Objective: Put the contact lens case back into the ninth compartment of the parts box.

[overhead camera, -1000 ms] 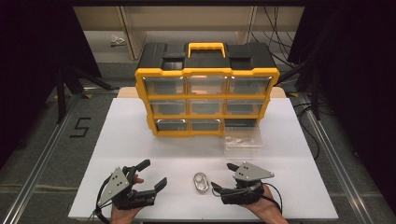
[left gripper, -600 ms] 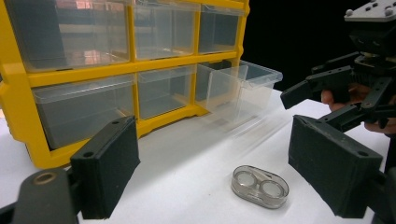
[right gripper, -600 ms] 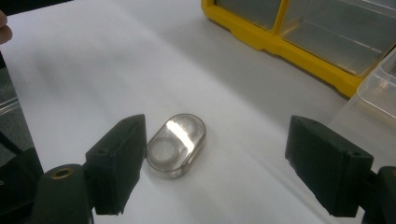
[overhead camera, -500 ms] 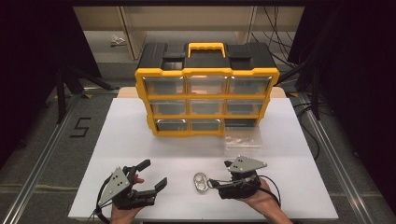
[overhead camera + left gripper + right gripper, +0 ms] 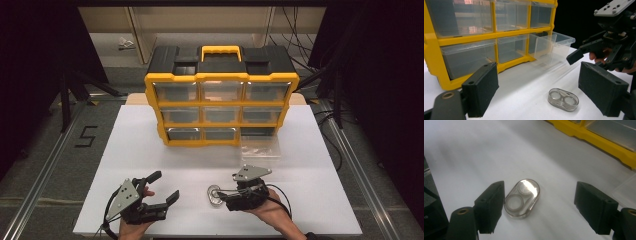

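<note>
On the white table a small clear case with two round wells lies flat between the jaws of the right gripper; those jaws stand wide apart and grip nothing; the case lies just beside the left-hand jaw in the right gripper view, perhaps touching its tip, and well apart from the other jaw; in the high view the case sits just ahead of the right gripper, whose jaws point toward the person's left, with the right hand under it; the left gripper rests near the table's front edge, held by the left hand, its jaws spread wide and empty; in the left gripper view the case lies ahead of and between its jaws, nearer the right-hand one, and the right gripper hangs beyond it; past both grippers stands a yellow cabinet of clear drawers; one drawer sits out on the table at its lower right corner.
</note>
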### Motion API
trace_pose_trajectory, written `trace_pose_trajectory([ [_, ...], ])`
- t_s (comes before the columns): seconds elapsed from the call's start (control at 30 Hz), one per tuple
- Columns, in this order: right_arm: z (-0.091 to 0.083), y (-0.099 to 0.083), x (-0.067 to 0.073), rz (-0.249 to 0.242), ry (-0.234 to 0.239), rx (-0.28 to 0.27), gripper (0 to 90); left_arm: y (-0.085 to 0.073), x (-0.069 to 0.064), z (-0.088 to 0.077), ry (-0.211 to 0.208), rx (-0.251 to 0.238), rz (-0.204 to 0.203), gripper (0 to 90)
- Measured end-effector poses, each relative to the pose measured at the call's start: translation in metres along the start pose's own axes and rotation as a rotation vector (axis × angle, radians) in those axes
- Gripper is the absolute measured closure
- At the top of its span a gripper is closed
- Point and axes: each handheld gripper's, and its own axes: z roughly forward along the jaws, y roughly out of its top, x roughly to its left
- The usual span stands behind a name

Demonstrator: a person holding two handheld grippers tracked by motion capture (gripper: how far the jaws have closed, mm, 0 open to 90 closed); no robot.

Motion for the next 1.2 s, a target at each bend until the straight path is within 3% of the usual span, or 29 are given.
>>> trace_pose_trajectory([
  [0.63, 0.029, 0.004, 0.01, -0.023, 0.031, 0.091, 27.2, 0.0, 0.0, 0.0, 0.0, -0.002, 0.002, 15.9],
  [1.2, 0.05, 0.006, 0.013, 0.01, 0.049, 0.17, 26.4, 0.0, 0.0, 0.0, 0.002, -0.001, 0.004, 15.9],
])
